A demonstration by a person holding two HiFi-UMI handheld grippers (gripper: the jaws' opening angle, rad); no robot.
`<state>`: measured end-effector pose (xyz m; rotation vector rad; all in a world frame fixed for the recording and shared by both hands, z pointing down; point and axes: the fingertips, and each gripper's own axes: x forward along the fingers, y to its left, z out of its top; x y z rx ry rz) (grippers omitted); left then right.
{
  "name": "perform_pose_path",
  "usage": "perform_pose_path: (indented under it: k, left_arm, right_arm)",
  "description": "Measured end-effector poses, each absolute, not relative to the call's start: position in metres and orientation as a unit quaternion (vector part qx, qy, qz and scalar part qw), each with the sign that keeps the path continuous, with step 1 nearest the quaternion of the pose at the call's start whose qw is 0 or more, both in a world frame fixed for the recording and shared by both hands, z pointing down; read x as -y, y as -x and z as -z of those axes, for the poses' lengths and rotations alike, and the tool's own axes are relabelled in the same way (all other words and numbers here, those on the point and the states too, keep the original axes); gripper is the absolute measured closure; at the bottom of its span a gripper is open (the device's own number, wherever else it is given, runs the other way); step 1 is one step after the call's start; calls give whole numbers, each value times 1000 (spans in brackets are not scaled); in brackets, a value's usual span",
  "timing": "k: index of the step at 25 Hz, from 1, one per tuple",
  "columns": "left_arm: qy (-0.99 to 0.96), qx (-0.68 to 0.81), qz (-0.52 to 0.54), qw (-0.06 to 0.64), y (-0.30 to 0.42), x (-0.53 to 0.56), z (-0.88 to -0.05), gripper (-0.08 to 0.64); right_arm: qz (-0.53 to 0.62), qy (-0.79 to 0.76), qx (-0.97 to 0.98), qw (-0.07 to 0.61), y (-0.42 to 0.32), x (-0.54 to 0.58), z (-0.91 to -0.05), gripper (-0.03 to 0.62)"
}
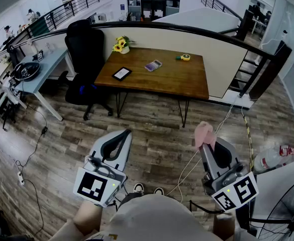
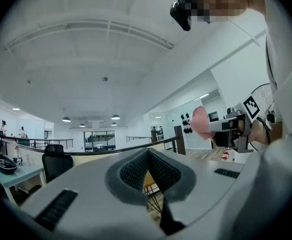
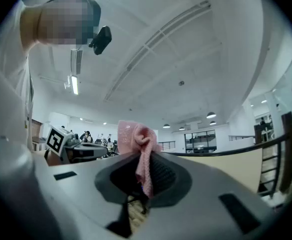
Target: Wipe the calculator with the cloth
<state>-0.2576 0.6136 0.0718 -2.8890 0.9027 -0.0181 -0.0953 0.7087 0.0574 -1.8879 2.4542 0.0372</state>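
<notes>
Here cloth (image 3: 137, 133) pinched in right tongs (image 3: 145, 170); calculator (image 1: 153, 65) well apart.

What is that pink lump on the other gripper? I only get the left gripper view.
Observer: A pink cloth, pinched between the jaws of the right gripper, with one end hanging down between them.
Operator: And where is the calculator it's meant to wipe?
Observer: In the head view it looks like the small lilac calculator lying on a wooden table well ahead, with the cloth nowhere near it.
Operator: Anything else up there?
Observer: A pot of yellow flowers stands at the table's far left corner.
</notes>
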Motion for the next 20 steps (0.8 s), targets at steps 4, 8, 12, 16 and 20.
perform_pose_path:
  k: [4, 8, 12, 16, 20]
  left_arm:
    - [953, -299, 7, 56, 257, -613, -76, 558]
    - [951, -303, 12, 55, 253, -615, -83, 558]
    - [944, -323, -1, 70, 256, -615, -79, 557]
    - [944, -324, -1, 66, 247, -618, -83, 558]
    - [941, -332, 8, 59, 235, -623, -90, 558]
  right_arm:
    - [-4, 612, -790, 32, 91, -706, -64, 549]
    - [6, 611, -791, 32, 85, -703, -75, 549]
    - [8, 609, -792, 30, 81, -702, -81, 549]
    - [10, 606, -795, 29, 71, -703, -88, 548]
    - [4, 603, -797, 36, 61, -706, -89, 548]
